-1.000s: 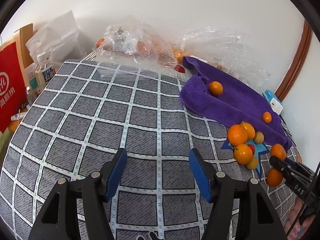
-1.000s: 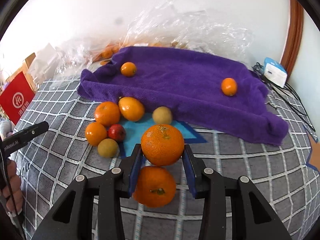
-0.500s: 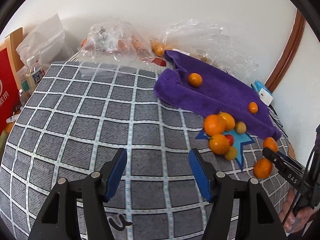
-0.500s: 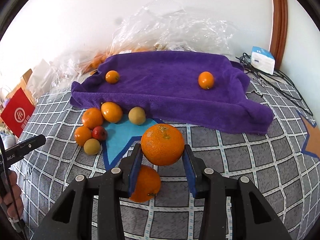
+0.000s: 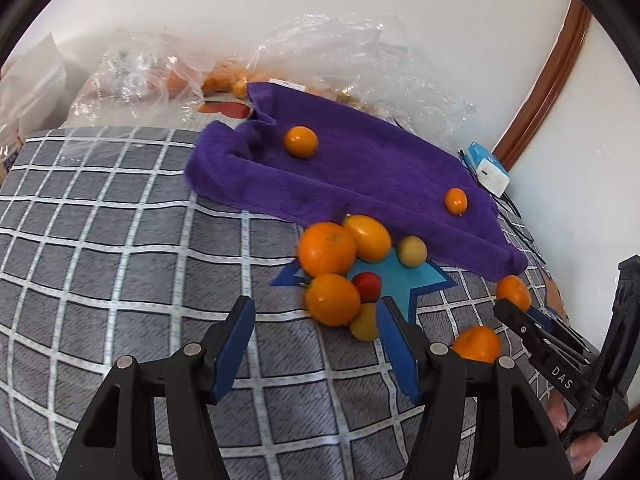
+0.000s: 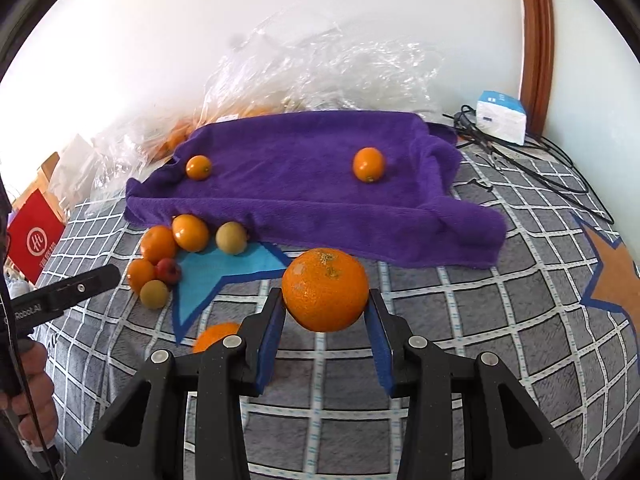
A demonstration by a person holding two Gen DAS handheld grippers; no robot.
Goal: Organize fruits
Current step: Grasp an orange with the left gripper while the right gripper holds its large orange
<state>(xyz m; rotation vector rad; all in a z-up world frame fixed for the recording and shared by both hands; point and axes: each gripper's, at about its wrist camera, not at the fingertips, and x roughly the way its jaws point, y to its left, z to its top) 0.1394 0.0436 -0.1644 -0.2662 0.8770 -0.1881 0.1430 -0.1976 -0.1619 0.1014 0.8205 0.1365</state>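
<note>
We see the large orange (image 6: 325, 289) clamped in our right tool (image 6: 326, 320), lifted clear of the checked cover (image 6: 480, 340), just in front of the purple towel (image 6: 312, 184). Two small oranges (image 6: 368, 164) lie on that towel; a fruit cluster (image 5: 344, 276) sits against its near edge. Our left tool (image 5: 316, 344), jaws just narrowing but still apart and empty, hangs before that cluster.
</note>
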